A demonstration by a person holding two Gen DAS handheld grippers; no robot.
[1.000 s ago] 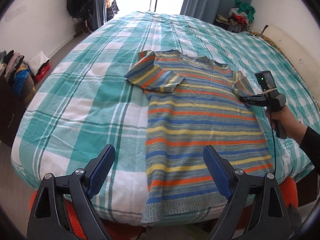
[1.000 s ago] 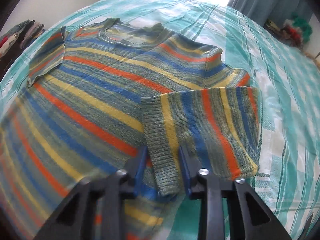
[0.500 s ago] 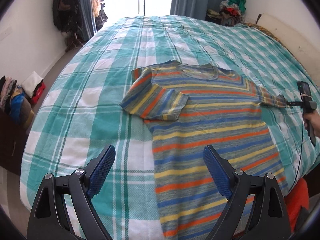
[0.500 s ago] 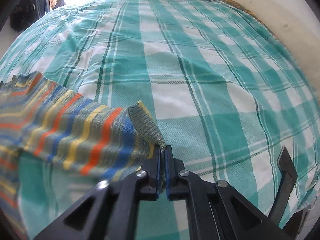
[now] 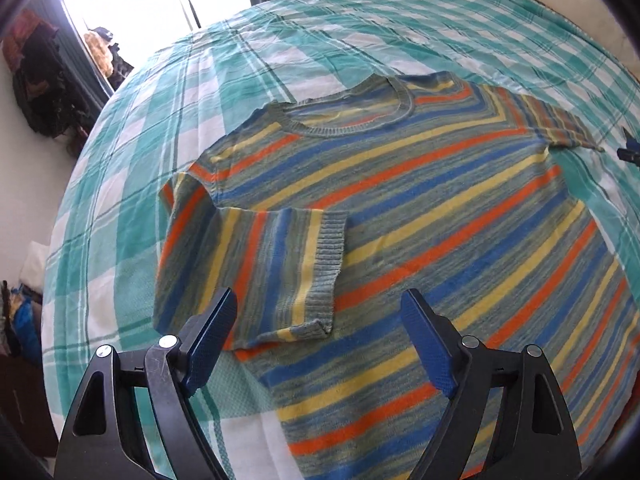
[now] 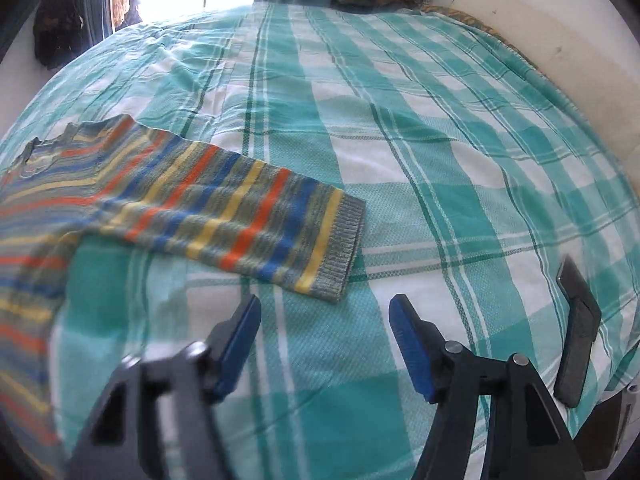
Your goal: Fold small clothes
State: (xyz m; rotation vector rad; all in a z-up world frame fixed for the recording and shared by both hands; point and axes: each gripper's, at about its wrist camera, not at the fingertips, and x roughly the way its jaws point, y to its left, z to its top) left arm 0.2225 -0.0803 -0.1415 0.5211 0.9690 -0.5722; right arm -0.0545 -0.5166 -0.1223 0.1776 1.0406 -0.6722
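Striped sweater (image 5: 420, 216): flat on checked bed (image 6: 440, 152), 1 sleeve (image 5: 256, 268) folded over chest, other sleeve (image 6: 248, 224) spread outward. Left tongs (image 5: 320, 344): just narrowed, apart, empty, above folded sleeve. Right tongs (image 6: 324, 344): just opened, apart, empty, beside spread cuff.

The right gripper (image 6: 324, 340) just popped open and let go of the sleeve (image 6: 256, 224), which now lies flat, stretched out to the right. The left gripper (image 5: 316, 344) moved in over the folded left sleeve (image 5: 256, 268), jaws closing a bit with nothing between them.
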